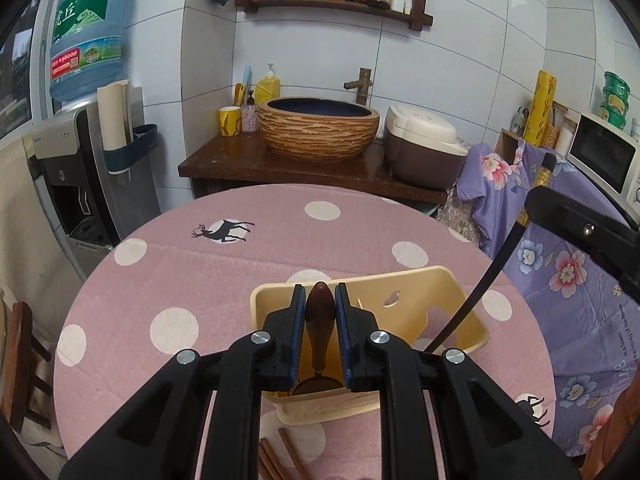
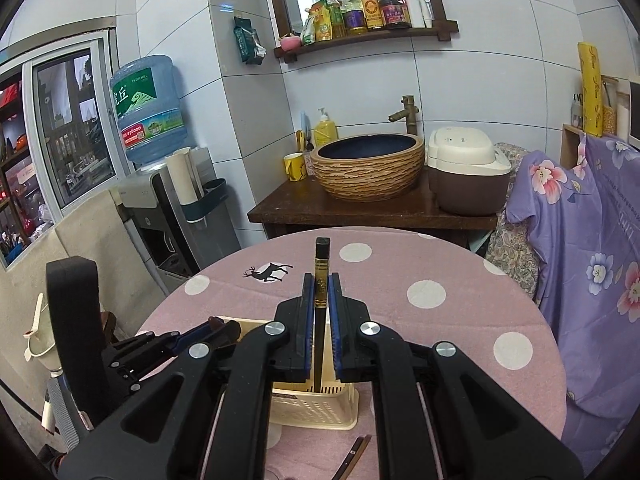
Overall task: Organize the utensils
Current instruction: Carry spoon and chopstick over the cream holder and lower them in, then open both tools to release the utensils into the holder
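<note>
A cream plastic utensil basket (image 1: 420, 292) stands on the pink dotted table (image 1: 200, 272). My left gripper (image 1: 320, 292) is shut on the brown wooden handle of a utensil (image 1: 320, 316). The utensil stands upright with its lower end inside the basket. My right gripper (image 2: 321, 280) is shut on a black chopstick with a gold band (image 2: 322, 256), whose lower end dips into the basket (image 2: 312, 404). In the left wrist view the chopstick (image 1: 480, 292) slants down into the basket from one of the right gripper's fingers (image 1: 560, 208). The left gripper (image 2: 224, 326) shows low on the left in the right wrist view.
Loose brown chopsticks (image 1: 288, 452) lie on the cloth in front of the basket, and a dark pair (image 2: 354, 456) lies beside it. Behind the table stand a wooden counter with a basin (image 1: 318, 128) and a rice cooker (image 1: 420, 148). A purple floral cloth (image 1: 560, 272) drapes the right side.
</note>
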Demonstrator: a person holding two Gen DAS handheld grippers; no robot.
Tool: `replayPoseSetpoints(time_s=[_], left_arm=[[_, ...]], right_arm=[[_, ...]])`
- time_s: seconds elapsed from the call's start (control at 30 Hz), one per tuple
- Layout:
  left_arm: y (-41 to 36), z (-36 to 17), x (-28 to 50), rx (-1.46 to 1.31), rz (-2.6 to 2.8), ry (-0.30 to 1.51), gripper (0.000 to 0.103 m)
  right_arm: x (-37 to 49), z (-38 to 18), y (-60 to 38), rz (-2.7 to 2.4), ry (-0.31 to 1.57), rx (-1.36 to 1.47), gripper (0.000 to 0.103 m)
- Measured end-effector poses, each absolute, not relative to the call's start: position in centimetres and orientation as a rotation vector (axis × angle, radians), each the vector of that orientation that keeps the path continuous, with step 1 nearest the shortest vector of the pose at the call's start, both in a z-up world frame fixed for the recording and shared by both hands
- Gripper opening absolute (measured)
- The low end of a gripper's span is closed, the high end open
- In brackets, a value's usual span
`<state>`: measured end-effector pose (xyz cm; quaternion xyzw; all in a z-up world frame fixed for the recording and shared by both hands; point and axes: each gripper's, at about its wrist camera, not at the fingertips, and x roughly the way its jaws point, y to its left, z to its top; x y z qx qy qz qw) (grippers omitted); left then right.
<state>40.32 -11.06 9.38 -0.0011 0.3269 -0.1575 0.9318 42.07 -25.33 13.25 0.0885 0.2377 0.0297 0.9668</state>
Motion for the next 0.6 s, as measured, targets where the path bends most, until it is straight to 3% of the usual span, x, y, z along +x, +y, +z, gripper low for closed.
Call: replayPoseSetpoints(time_s=[0.5,0.6], left_arm=[[-10.6,8.7,40.2,-0.007,-0.323,0.678,0.017],[-10.3,9.2,39.5,-0.007,-0.328,0.660,0.025]], right_arm=[[42.1,12.8,-26.0,0.039,0.463,0.184,0.008],[42.0,12.8,-26.1,0.037,0.463,0.185,0.011]])
